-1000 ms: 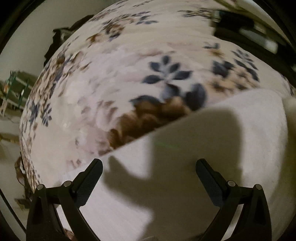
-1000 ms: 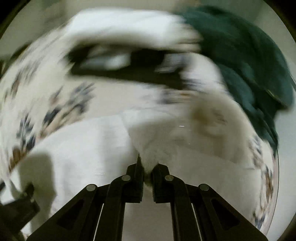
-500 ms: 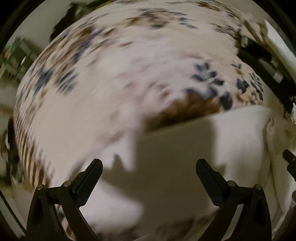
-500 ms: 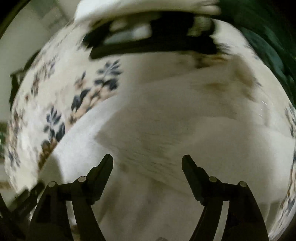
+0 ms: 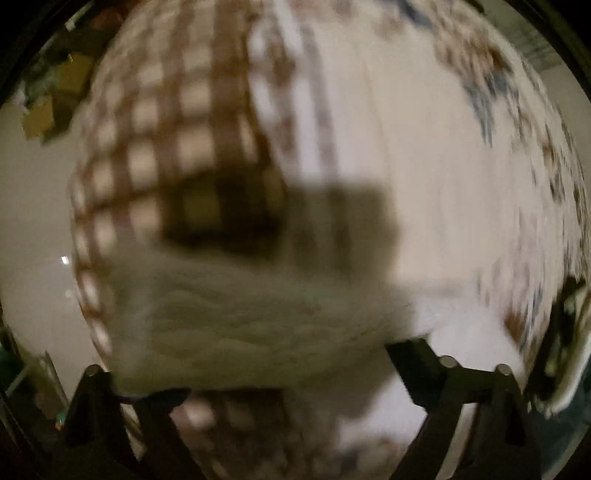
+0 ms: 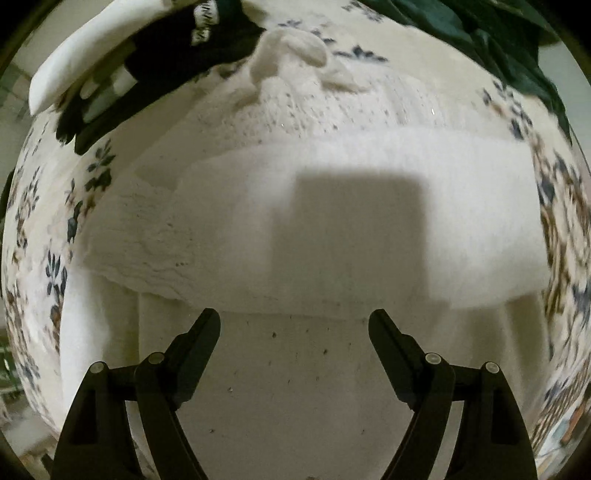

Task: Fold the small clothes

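Observation:
A white knitted garment (image 6: 332, 206) lies on the flowered bedspread (image 6: 48, 221), with one part folded over the rest. My right gripper (image 6: 294, 325) is open just above its near edge and holds nothing. In the blurred left wrist view, a white knitted part of the garment (image 5: 251, 325) lies across the space between the fingers of my left gripper (image 5: 273, 373), whose jaws stand wide apart. The left fingertip is hidden behind the cloth. The right fingertip (image 5: 402, 354) shows beside it.
A dark green cloth (image 6: 480, 33) lies at the far right of the bed. A black and white garment (image 6: 147, 62) lies at the far left. A brown checked band of the bedspread (image 5: 177, 129) runs near the bed's edge in the left wrist view.
My right gripper has let go of the white garment and opened, leaving a part folded over. My left gripper has swung towards the checked edge, and white knit now lies between its fingers.

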`<state>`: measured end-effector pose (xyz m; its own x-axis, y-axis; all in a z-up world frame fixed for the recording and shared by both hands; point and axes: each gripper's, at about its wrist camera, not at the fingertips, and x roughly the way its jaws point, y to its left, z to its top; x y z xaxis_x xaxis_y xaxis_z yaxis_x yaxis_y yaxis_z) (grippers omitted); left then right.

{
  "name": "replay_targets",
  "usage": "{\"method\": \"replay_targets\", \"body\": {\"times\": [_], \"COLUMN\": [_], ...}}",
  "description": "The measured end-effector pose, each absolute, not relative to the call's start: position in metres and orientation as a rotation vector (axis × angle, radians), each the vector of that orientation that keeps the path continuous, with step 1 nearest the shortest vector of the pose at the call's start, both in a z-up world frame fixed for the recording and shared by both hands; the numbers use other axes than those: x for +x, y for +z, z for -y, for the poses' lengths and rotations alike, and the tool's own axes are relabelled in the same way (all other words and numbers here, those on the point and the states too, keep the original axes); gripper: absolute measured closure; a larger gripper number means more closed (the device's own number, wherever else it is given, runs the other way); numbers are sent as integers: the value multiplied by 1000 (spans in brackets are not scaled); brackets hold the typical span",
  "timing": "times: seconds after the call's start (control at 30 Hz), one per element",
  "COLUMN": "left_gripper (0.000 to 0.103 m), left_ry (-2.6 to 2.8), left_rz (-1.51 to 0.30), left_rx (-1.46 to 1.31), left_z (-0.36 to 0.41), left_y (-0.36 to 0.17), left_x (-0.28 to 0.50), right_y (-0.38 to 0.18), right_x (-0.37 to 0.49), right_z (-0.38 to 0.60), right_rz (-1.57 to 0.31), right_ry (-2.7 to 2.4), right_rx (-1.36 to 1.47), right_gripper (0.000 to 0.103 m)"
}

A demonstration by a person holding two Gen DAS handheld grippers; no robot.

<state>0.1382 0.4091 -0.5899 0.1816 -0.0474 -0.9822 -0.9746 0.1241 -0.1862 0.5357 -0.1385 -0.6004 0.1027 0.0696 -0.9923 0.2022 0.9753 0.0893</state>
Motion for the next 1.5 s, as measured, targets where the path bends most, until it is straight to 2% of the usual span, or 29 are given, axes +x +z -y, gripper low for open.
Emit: {"method": "replay_targets", "body": {"times": [0.2, 0.33, 0.47, 0.5, 0.53, 0.6, 0.63, 0.8, 0.9, 1.17, 1.33, 1.5], "left_gripper": [16, 16, 16, 21, 31, 94, 96, 97, 97, 97, 97, 97], "left_ry": [1087, 946, 958, 996, 1039, 1067, 1056, 947, 870, 437, 104, -175], "left_rz": [-1106, -1204, -1166, -1137, -1093, -1080, -1067, -988, -954, -912, -992, -1100], "left_rx": [-1083, -1251, -1428, -1413, -1372, -1270, -1190, -886, -776, -485, -396, -281], "left_z": [-462, -425, -421, -427, -433, -448, -452, -454, -426, -218, -50, 118], "left_y": [-555, -572, -604, -603, -596, -584, -572, -517, -488, -421, -421, -438], "left_x": [114, 96, 104, 110, 116, 127, 137, 187, 229, 366, 455, 492], "right_y": [-591, -587, -592, -594, -596, -597, -596, -599, -604, -601, -588, -575], "right_x": [532, 532, 535, 536, 538, 541, 542, 549, 555, 547, 537, 532], "right_z": [126, 120, 121, 120, 119, 118, 118, 123, 141, 245, 337, 422], "right_rz": [-1453, -1447, -1456, -1452, -1448, -1436, -1431, -1410, -1419, -1415, -1414, -1392], "right_ry": [-66, -94, -135, -151, -167, -191, -205, -215, -152, -172, -214, -272], "right_rx": [175, 103, 53, 29, -2, -57, -81, -103, 49, 278, 337, 355], "right_gripper": [19, 19, 19, 19, 19, 19, 19, 19, 19, 19, 19, 19]}}
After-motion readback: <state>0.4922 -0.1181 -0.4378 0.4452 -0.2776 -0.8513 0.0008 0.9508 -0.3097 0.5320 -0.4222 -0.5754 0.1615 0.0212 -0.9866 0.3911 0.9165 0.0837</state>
